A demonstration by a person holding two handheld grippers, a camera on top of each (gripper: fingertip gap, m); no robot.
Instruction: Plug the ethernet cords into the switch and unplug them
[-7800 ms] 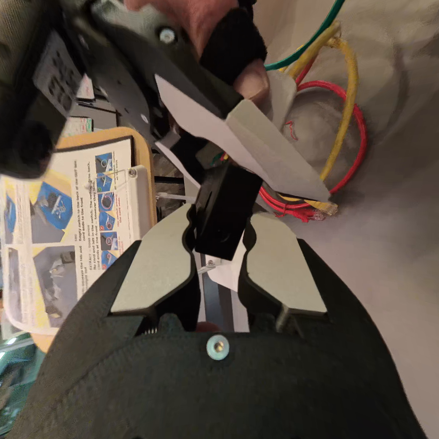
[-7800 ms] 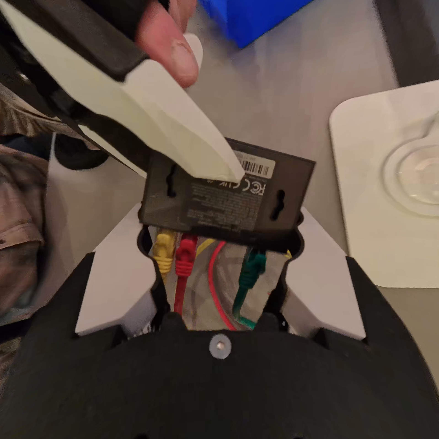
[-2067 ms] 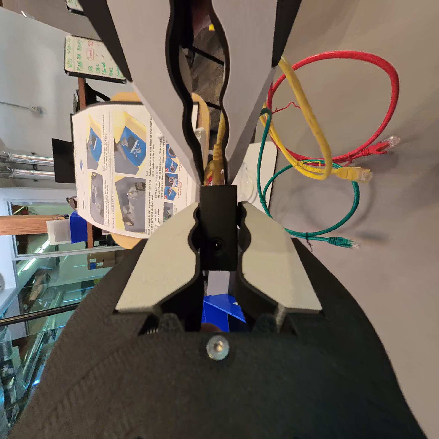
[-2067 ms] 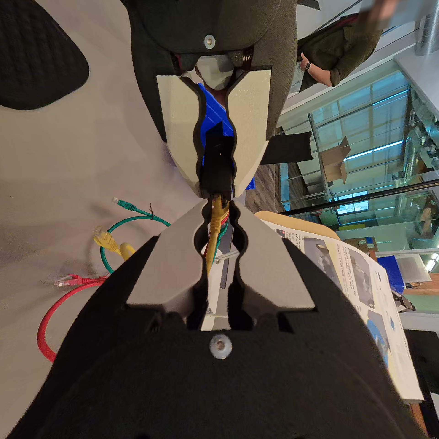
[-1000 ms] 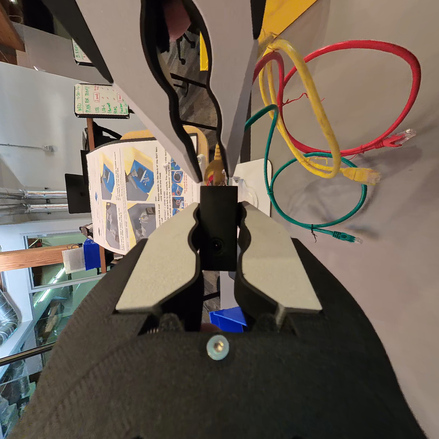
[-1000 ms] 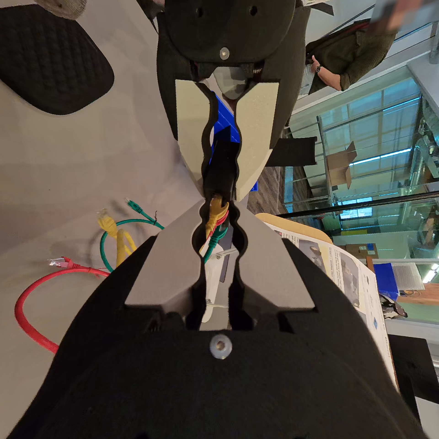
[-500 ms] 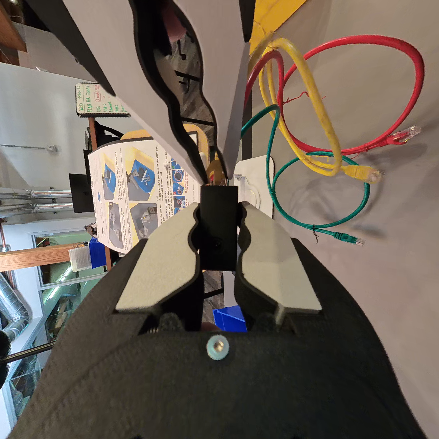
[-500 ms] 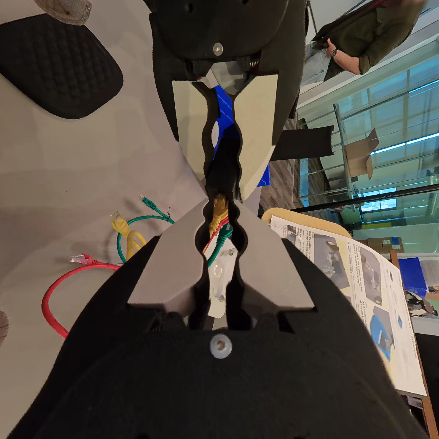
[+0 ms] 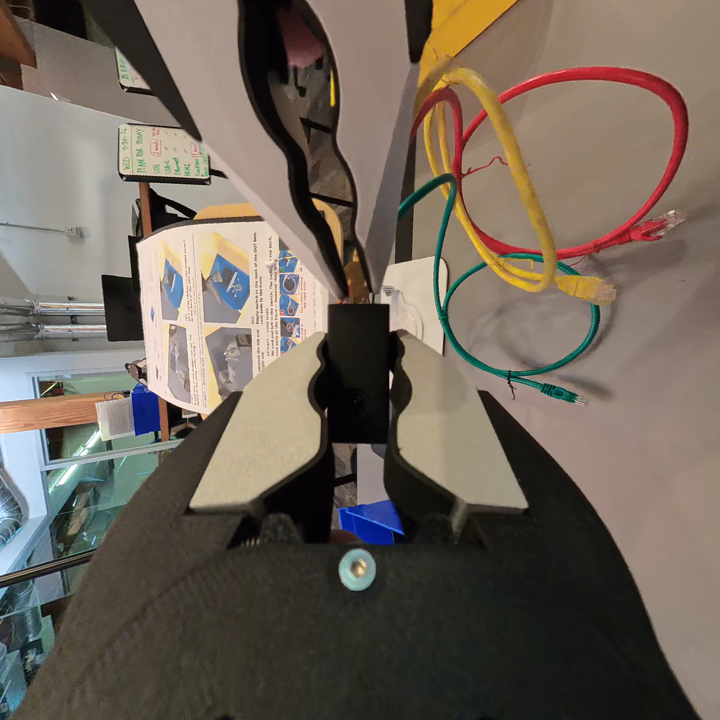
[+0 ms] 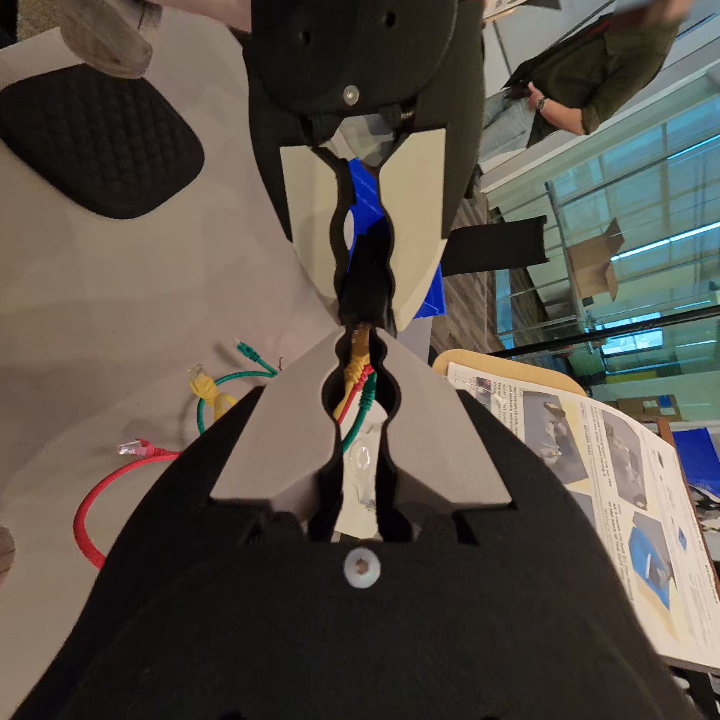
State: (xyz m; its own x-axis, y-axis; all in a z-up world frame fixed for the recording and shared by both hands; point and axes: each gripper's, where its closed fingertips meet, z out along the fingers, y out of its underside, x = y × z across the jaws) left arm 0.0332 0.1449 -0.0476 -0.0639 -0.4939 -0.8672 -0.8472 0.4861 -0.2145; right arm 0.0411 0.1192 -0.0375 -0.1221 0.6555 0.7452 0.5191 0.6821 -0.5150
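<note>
The black switch is squeezed tight by the left gripper at frame centre. The yellow plug, red and green beside it, is pinched by the right gripper. All three are plugged in; unplugging is left.

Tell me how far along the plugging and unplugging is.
Plugging looks done: yellow plug, red plug and green plug sit in the switch, clamped by the left claw. In hand: the right claw closes around the yellow plug. Left: unplugging all three.
</note>
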